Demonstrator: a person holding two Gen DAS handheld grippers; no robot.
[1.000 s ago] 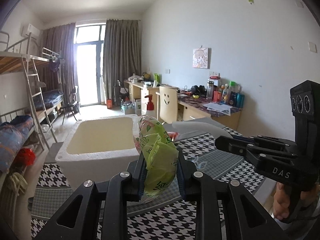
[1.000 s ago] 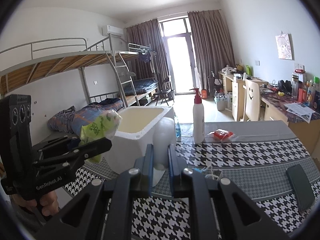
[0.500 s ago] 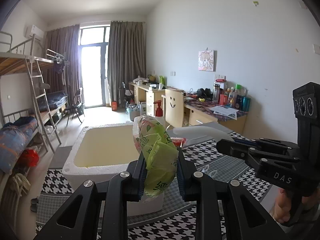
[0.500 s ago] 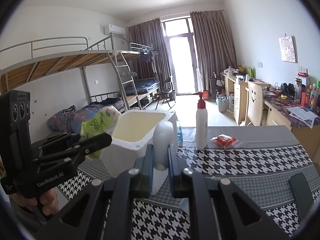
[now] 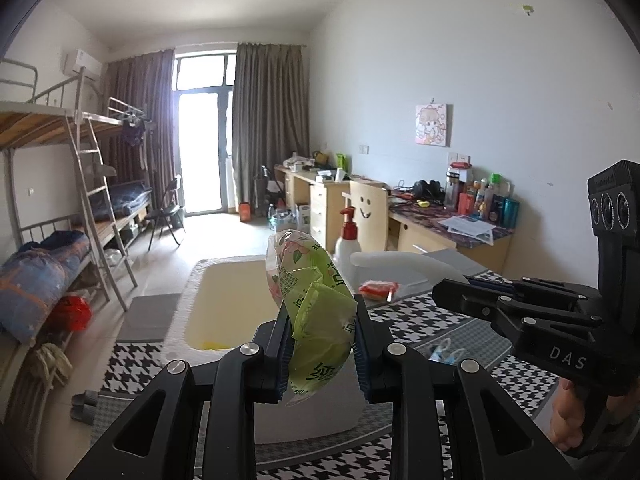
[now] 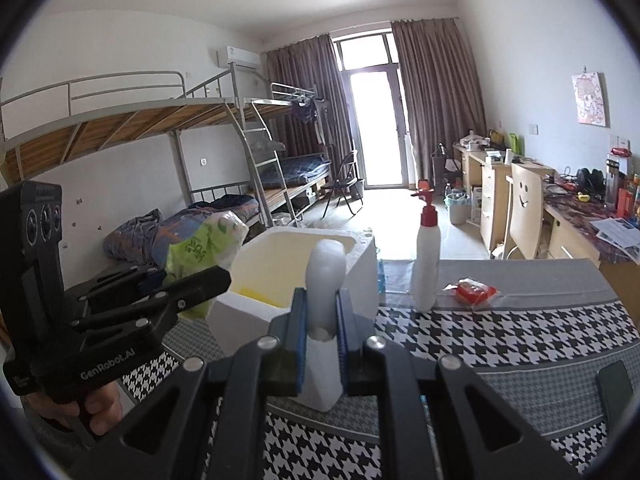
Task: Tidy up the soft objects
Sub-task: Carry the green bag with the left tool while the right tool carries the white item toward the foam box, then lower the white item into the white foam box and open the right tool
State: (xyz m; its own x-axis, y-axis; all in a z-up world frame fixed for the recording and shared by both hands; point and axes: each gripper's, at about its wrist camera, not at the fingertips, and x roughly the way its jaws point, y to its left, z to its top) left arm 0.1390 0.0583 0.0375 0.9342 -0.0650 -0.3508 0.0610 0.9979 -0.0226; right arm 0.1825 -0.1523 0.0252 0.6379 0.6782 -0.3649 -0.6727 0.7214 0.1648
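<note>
Between the left tongs [image 5: 322,334], a green packet [image 5: 316,312] sits clamped.

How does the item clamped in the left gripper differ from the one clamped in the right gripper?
The left gripper holds a green packet, crinkled, glossy and printed with flowers and lettering; the right gripper holds a white soft piece, plain and matte with no print. The green packet bulges wide between its pads, while the white soft piece is a narrow, rounded form pinched in a tighter gap. Both are held near the white foam box.
</note>
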